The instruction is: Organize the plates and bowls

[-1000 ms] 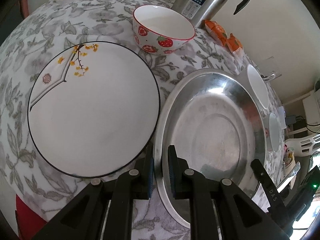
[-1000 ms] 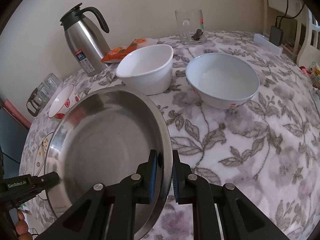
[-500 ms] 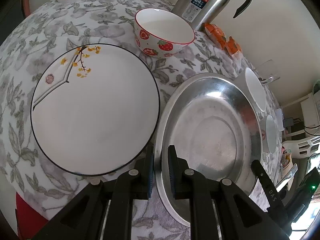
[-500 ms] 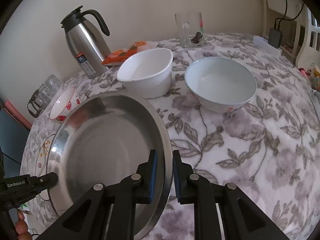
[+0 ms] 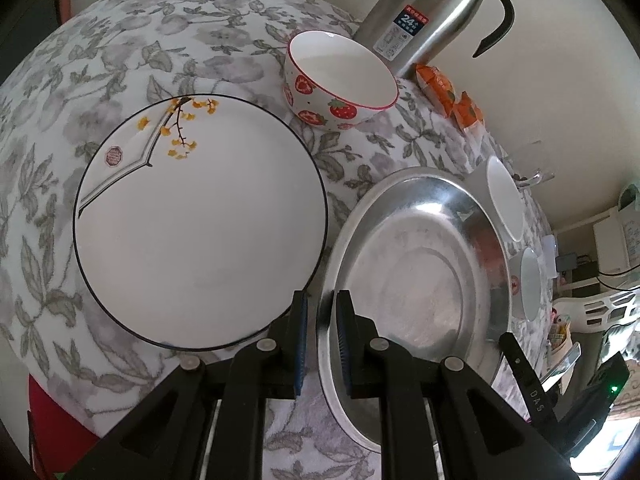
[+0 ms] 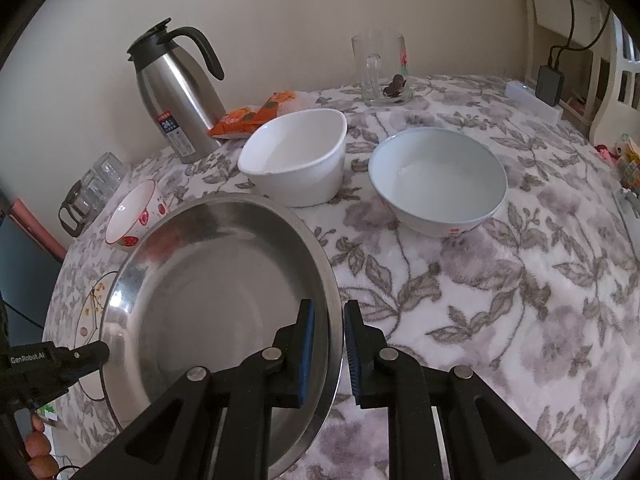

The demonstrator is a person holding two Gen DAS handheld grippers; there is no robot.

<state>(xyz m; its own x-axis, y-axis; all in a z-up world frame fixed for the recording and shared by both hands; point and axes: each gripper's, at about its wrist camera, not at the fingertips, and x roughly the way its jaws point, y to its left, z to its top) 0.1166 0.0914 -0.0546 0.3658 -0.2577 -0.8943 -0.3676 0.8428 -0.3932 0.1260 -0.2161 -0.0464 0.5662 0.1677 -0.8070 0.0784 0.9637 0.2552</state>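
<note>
Two grippers pinch opposite edges of one stainless-steel plate (image 5: 416,280): the left gripper (image 5: 321,336) is closed on its near-left rim, the right gripper (image 6: 329,344) on its right rim, pads on either side of the thin lip. The steel plate appears tilted, its right side raised off the floral tablecloth (image 6: 500,280). Just left of it lies the white plate with yellow blossoms (image 5: 200,220), flat, rims nearly touching. Beyond the steel plate stand the strawberry bowl (image 5: 340,76), a white squarish bowl (image 6: 296,156) and a pale round bowl (image 6: 438,180); farthest, a steel thermos jug (image 6: 176,92). Step in hand, as judged: a two-handed lift of the steel plate. The next move calls for level carrying, presumably onto or under the white plate, both grips kept firm.
</note>
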